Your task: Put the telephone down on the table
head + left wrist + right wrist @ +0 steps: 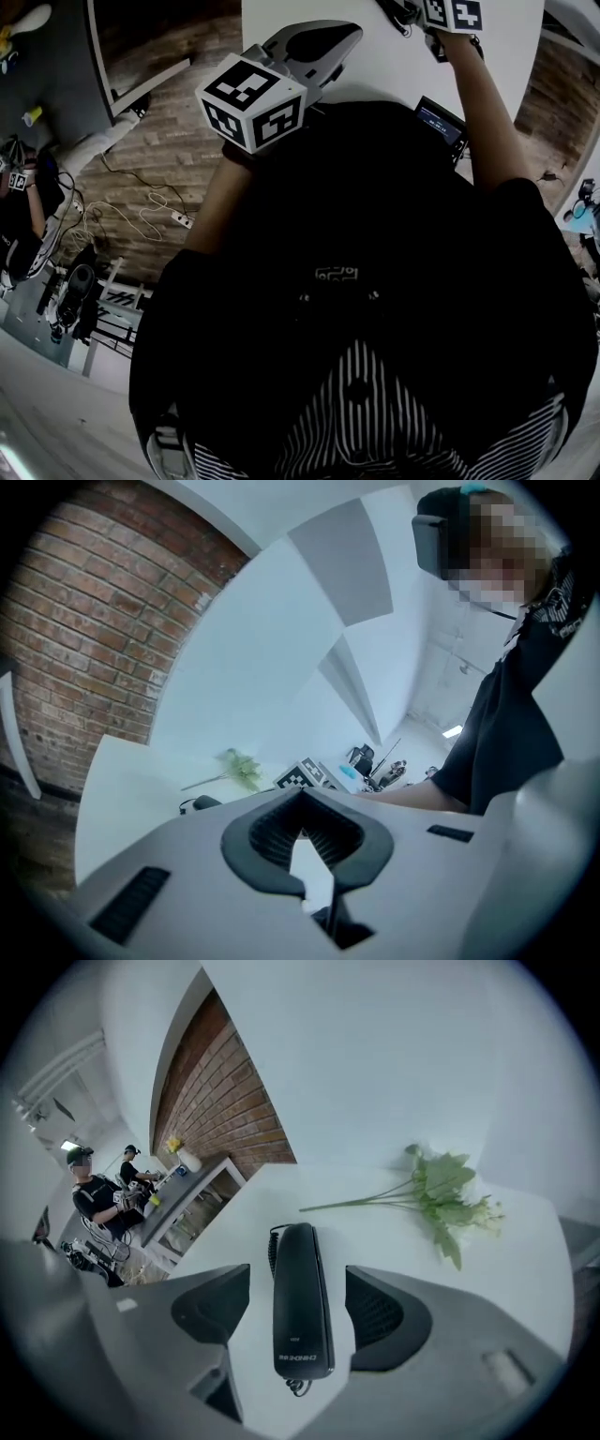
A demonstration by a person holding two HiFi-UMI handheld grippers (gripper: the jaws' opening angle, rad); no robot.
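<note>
Straddling telephone (302, 1302), right claw (298, 1288) released, gaps both sides; left claw (301, 795) clenched, empty.

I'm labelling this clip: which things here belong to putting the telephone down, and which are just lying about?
Job: telephone, lying between the open right tool jaws; table under it.
Lying about: green sprig on the table; left tool, shut and empty.
</note>
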